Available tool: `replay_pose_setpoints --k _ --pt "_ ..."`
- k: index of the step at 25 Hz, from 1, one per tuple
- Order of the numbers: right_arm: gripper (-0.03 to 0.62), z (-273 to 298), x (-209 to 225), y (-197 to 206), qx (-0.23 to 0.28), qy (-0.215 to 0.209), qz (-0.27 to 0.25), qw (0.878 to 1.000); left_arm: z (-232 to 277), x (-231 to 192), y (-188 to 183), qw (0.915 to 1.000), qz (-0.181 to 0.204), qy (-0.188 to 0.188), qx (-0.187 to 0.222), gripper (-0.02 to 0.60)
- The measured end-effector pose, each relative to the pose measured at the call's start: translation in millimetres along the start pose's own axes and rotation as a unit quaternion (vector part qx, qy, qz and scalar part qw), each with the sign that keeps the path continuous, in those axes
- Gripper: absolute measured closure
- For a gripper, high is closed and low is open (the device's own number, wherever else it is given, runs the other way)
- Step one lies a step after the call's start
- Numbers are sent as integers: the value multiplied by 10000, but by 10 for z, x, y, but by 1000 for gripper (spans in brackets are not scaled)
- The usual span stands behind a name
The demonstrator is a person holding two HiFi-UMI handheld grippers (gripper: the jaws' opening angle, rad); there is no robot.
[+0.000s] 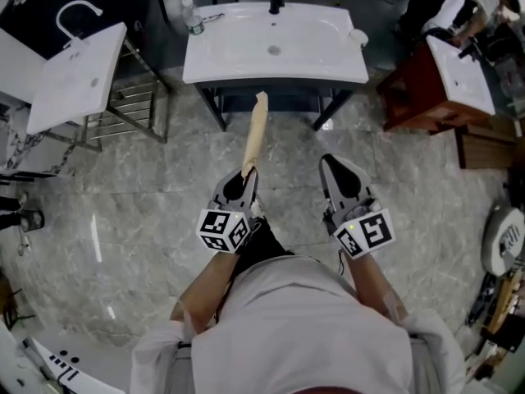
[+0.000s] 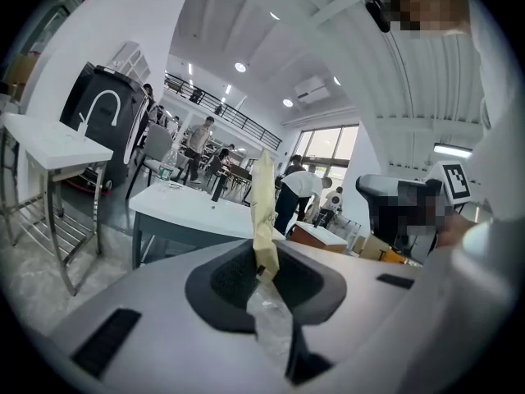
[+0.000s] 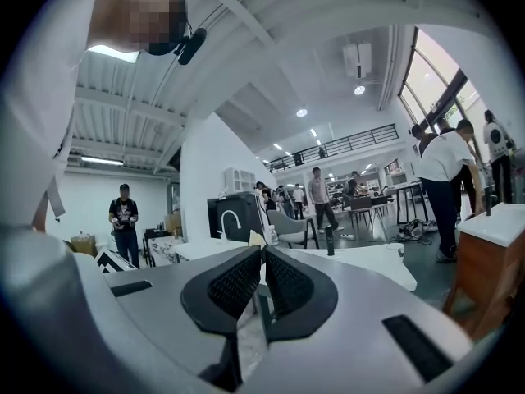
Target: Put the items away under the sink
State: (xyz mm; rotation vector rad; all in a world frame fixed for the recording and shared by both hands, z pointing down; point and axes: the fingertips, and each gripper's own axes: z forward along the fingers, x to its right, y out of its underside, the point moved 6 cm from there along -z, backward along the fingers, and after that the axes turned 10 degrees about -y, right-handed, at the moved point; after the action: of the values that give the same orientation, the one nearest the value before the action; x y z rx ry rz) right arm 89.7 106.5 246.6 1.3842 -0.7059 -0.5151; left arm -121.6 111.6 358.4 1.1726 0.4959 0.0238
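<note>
Left gripper (image 2: 264, 263) clamped on a long tan item (image 2: 262, 208); right gripper (image 3: 262, 257) closed on nothing.
Only the head view showed the item's far tip reaching the front edge of the white sink counter (image 1: 246, 74), near its middle.

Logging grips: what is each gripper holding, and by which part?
The left gripper clamps a long beige strip by its near end. The right gripper is shut on nothing.
</note>
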Motion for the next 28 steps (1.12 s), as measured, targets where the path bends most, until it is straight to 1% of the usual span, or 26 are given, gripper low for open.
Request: replay_pose_setpoints --k 3,6,12,17,23,28 --pt "551 310 71 -9 -76 40 21 10000 161 -208 -89 10000 -14 34 -89 535" --pt "551 546 125 -37 -149 92 9 9998 304 -394 -131 9997 -131 50 -219 535" --pt "551 838 215 -93 -209 295 -32 9993 544 -605 -169 9988 -218 225 -379 535" --pt "551 911 279 -146 -236 392 -102 9989 650 -666 -192 9984 -216 293 -423 535" --pt "551 1005 463 -307 -99 449 -232 9987 758 -619 -199 9973 -202 450 -544 535" --pt "551 1058 700 -341 -26 402 -245 9989 912 -567 -198 9972 -166 383 -626 535"
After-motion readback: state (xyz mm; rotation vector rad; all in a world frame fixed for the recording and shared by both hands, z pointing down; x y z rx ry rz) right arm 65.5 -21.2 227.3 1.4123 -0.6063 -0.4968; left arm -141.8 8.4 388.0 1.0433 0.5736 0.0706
